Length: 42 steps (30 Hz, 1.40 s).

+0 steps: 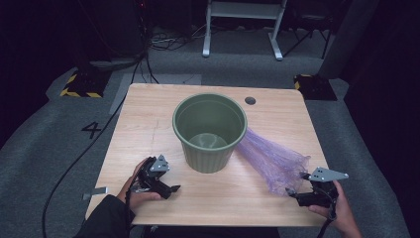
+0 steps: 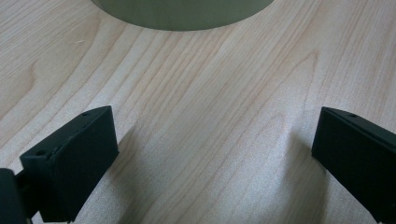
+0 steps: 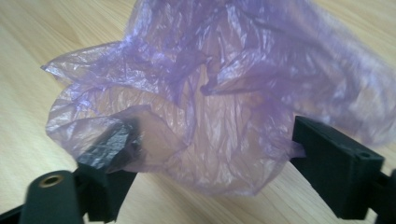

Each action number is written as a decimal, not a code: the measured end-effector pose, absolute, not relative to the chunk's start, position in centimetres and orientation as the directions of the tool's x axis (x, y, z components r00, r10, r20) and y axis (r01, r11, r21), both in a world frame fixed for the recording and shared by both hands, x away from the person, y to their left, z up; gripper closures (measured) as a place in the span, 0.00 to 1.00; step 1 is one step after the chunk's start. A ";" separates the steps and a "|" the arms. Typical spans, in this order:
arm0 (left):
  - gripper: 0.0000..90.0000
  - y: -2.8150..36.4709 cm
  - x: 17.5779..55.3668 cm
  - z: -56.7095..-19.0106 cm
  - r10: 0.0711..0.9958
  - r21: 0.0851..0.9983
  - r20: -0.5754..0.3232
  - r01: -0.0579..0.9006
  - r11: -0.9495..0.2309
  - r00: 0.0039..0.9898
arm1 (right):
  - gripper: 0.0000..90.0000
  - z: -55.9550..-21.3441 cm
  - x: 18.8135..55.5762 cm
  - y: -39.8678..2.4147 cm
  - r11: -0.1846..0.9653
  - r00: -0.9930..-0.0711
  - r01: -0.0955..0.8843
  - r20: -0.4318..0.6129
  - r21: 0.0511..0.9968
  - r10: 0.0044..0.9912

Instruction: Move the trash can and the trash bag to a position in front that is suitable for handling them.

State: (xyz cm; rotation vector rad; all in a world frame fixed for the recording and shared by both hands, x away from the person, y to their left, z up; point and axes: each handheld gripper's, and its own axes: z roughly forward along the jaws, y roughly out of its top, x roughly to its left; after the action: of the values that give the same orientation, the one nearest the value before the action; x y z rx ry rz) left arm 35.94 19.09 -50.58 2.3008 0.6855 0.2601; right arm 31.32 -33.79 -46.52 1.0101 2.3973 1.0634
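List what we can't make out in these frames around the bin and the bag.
- Green bin: left gripper view cuts it at the top edge, leaving its base.
- Purple plastic bag: its far end lies behind the bin in the high view, and its opening can't be told.
- Right hand-held gripper: bag film drapes over one jaw in the right gripper view.
- Left hand-held gripper: small in the high view.

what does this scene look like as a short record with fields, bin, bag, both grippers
bin: round green ribbed plastic bin, upright mid-table, nothing inside
bag: crumpled thin purple plastic bag, lying on the wooden table right of the bin, one end against it
left gripper: open, over bare wood near the bin's base
right gripper: open, jaws either side of the bag's near end, not closed on it
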 end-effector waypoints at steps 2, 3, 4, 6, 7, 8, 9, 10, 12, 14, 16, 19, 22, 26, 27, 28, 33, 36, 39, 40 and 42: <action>0.00 19.1 35.9 -50.6 0.545 0.688 -0.011 0.402 -0.605 0.838 | 0.18 -46.2 31.2 -33.4 0.467 -0.700 0.463 -0.012 0.753 0.714; 0.00 19.1 35.9 -50.6 0.545 0.687 -0.010 0.402 -0.605 0.838 | 0.17 -46.2 31.2 -33.1 0.467 -0.699 0.457 -0.019 0.757 0.715; 0.00 19.1 35.9 -50.6 0.545 0.687 -0.010 0.402 -0.605 0.838 | 0.17 -46.1 31.2 -32.8 0.465 -0.701 0.450 -0.021 0.763 0.713; 0.00 19.0 35.9 -50.6 0.549 0.687 -0.011 0.405 -0.604 0.836 | 0.17 -46.2 31.3 -32.1 0.464 -0.708 0.442 -0.019 0.768 0.706; 0.00 19.0 35.9 -50.6 0.549 0.687 -0.011 0.405 -0.604 0.836 | 0.17 -46.2 31.3 -32.1 0.464 -0.708 0.442 -0.019 0.768 0.706; 0.00 19.0 35.9 -50.6 0.550 0.685 -0.011 0.407 -0.604 0.835 | 0.17 -46.3 31.6 -31.2 0.481 -0.711 0.437 -0.035 0.760 0.702; 0.00 19.0 35.9 -50.6 0.551 0.685 -0.010 0.407 -0.604 0.835 | 0.17 -46.4 31.7 -30.8 0.483 -0.712 0.433 -0.040 0.761 0.701; 0.00 19.0 35.9 -50.6 0.551 0.685 -0.010 0.407 -0.604 0.835 | 0.17 -46.4 31.7 -30.8 0.483 -0.712 0.433 -0.040 0.761 0.701; 0.00 19.0 35.9 -50.6 0.552 0.685 -0.010 0.408 -0.603 0.834 | 0.17 -46.7 32.3 -30.0 0.481 -0.706 0.434 -0.044 0.762 0.707; 0.00 19.0 35.9 -50.6 0.552 0.685 -0.011 0.408 -0.603 0.834 | 0.18 -46.9 32.5 -29.8 0.482 -0.704 0.433 -0.049 0.761 0.709; 0.00 19.0 35.9 -50.6 0.554 0.684 -0.011 0.410 -0.603 0.832 | 0.28 -47.5 33.2 -29.3 0.496 -0.697 0.435 -0.067 0.751 0.714; 0.00 18.9 35.9 -50.6 0.555 0.684 -0.011 0.412 -0.603 0.832 | 0.46 -48.1 34.0 -29.2 0.499 -0.693 0.443 -0.069 0.745 0.717; 0.00 18.9 35.9 -50.6 0.557 0.684 -0.012 0.413 -0.601 0.830 | 0.64 -48.5 34.7 -29.4 0.487 -0.693 0.440 -0.059 0.755 0.719; 0.00 18.9 35.9 -50.6 0.559 0.684 -0.011 0.414 -0.601 0.829 | 0.79 -48.9 35.7 -29.8 0.474 -0.679 0.435 -0.067 0.766 0.731; 0.00 18.9 35.9 -50.6 0.561 0.685 -0.012 0.415 -0.599 0.828 | 0.80 -49.1 36.0 -29.9 0.476 -0.671 0.436 -0.077 0.764 0.738; 0.00 18.9 35.9 -50.6 0.562 0.685 -0.011 0.416 -0.598 0.827 | 0.80 -49.2 36.4 -30.0 0.473 -0.666 0.439 -0.077 0.764 0.742; 0.00 18.8 36.0 -50.6 0.564 0.684 -0.009 0.416 -0.599 0.826 | 0.72 -49.3 38.3 -31.0 0.439 -0.606 0.469 -0.083 0.766 0.791; 0.00 18.8 36.0 -50.5 0.567 0.684 -0.009 0.418 -0.598 0.824 | 0.56 -49.3 39.6 -31.8 0.394 -0.567 0.497 -0.054 0.773 0.822; 0.00 18.7 36.0 -50.6 0.566 0.684 -0.009 0.418 -0.597 0.824 | 0.33 -49.1 40.4 -32.1 0.387 -0.556 0.521 -0.042 0.761 0.830; 0.00 18.7 36.0 -50.6 0.566 0.685 -0.009 0.418 -0.597 0.824 | 0.25 -49.0 40.4 -32.2 0.384 -0.552 0.528 -0.037 0.757 0.833; 0.00 18.7 36.0 -50.6 0.566 0.685 -0.009 0.418 -0.597 0.824 | 0.19 -48.8 40.2 -32.4 0.390 -0.553 0.533 -0.041 0.751 0.832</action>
State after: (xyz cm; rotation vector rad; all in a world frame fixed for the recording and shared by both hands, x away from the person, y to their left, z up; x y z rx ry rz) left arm 35.98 18.73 -50.55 2.2952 0.7172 0.2716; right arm 40.25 -32.38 -48.83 1.1756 2.2410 0.9855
